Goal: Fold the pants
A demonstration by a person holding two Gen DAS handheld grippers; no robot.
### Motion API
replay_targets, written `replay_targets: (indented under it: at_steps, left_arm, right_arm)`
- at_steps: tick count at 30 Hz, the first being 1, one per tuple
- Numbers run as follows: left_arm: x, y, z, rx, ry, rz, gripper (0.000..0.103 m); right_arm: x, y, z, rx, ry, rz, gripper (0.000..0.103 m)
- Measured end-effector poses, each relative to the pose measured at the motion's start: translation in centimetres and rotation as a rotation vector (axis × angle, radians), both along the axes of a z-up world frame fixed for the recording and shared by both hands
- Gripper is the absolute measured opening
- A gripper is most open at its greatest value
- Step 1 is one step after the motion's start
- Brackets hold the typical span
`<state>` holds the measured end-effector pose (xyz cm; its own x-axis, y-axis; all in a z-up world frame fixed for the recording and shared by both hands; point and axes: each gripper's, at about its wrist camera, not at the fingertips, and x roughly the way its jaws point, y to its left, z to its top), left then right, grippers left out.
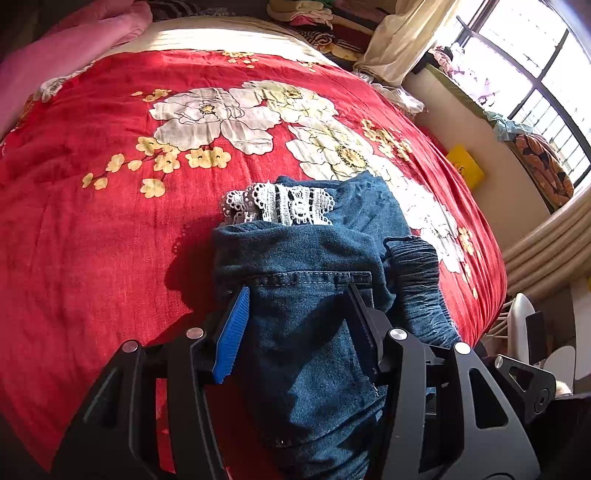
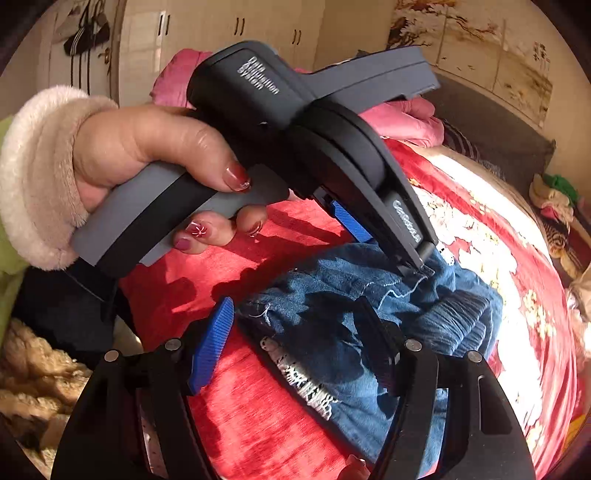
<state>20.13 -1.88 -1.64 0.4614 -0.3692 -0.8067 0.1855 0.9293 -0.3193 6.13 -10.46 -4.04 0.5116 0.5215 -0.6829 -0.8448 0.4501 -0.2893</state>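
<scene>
Blue denim pants [image 1: 306,295] with white lace trim [image 1: 280,203] lie bunched and partly folded on the red floral bedspread [image 1: 92,221]. My left gripper [image 1: 299,291] is open, its jaws spread on either side of the denim near a stitched seam. In the right wrist view the pants [image 2: 351,295] lie in a heap with lace [image 2: 303,384] showing. My right gripper [image 2: 295,306] is open over the heap's near edge. The left gripper's body [image 2: 314,122], held in a hand, reaches down onto the denim from above.
Pink bedding [image 1: 74,44] lies at the bed's far left. Piled clothes [image 1: 317,18] and a curtain [image 1: 402,37] stand at the far side. A window [image 1: 535,66] and a yellow item [image 1: 465,166] are beyond the bed's right edge. Wardrobes [image 2: 221,33] stand behind.
</scene>
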Motion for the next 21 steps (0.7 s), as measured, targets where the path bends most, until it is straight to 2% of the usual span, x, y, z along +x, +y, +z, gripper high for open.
replay_targets:
  at_steps: [1, 2, 4, 8, 11, 16, 21]
  left_arm:
    - [0.2, 0.0, -0.1, 0.002, 0.001, 0.002, 0.044]
    - [0.2, -0.1, -0.1, 0.003, 0.003, 0.003, 0.044]
    - [0.2, 0.0, -0.3, -0.001, 0.006, 0.005, 0.044]
    - [0.3, -0.1, -0.3, -0.008, 0.004, 0.001, 0.044]
    - [0.2, -0.3, -0.1, -0.007, -0.005, 0.000, 0.044]
    - [0.1, -0.7, 0.0, 0.006, -0.020, 0.006, 0.044]
    - [0.0, -0.9, 0.1, 0.019, -0.039, 0.010, 0.044]
  right_arm:
    - [0.2, 0.2, -0.5, -0.023, 0.015, 0.008, 0.035]
    - [0.1, 0.3, -0.8, -0.030, 0.039, 0.025, 0.023]
    - [-0.7, -0.1, -0.8, -0.023, 0.038, 0.051, 0.016]
    - [-1.8, -2.3, -0.6, 0.026, 0.061, 0.067, 0.013]
    - [-1.0, -3.8, -1.6, 0.058, 0.117, 0.036, 0.011]
    - [-0.1, -5.1, -2.9, 0.149, 0.196, -0.015, 0.011]
    - [0.0, -5.6, -2.2, 0.181, 0.224, -0.044, 0.014]
